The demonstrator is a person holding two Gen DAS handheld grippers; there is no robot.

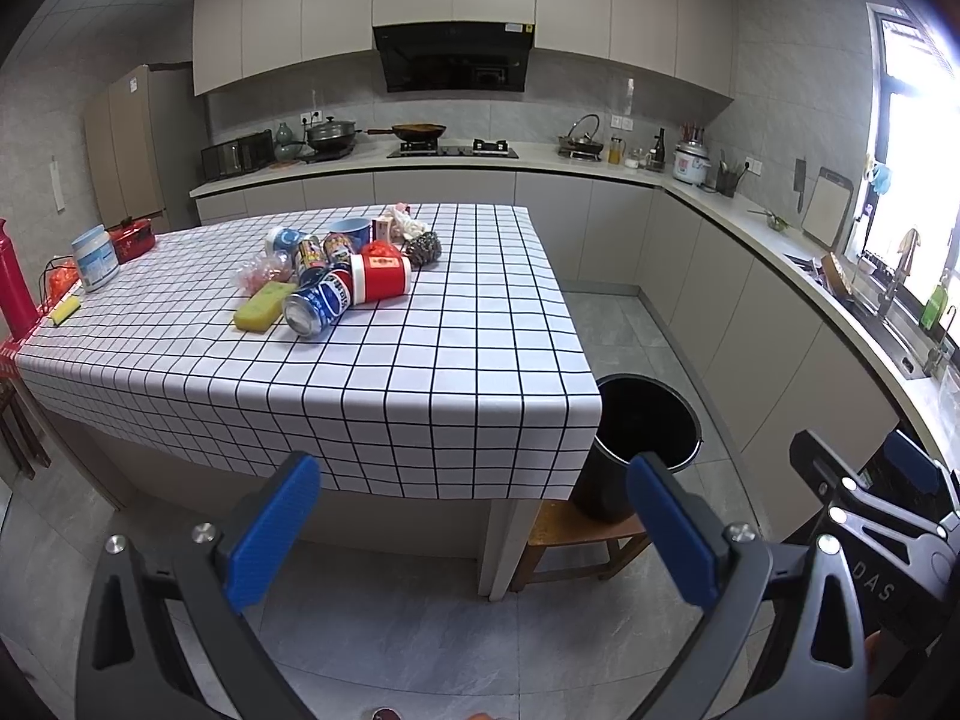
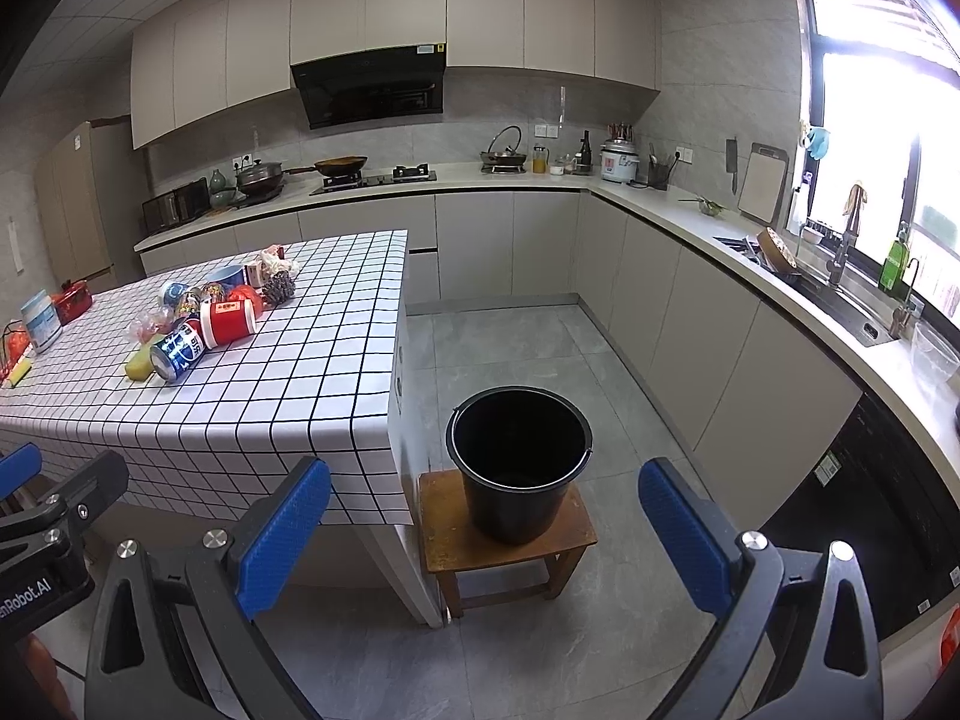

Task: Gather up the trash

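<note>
Left wrist view: left tongs (image 1: 474, 531) gape wide and empty, short of the checked tabletop (image 1: 420, 360). Trash clusters mid-tabletop toward its far edge: a blue can (image 1: 317, 304) on its side touching a yellow sponge (image 1: 259, 307) and a red container (image 1: 381, 278); pieces behind overlap and are hard to identify. The tabletop's near right corner hides part of the black bucket (image 1: 651, 420). Right wrist view: right tongs (image 2: 485, 531) also wide, empty; bucket stands on a wooden stool (image 2: 444, 540).
</note>
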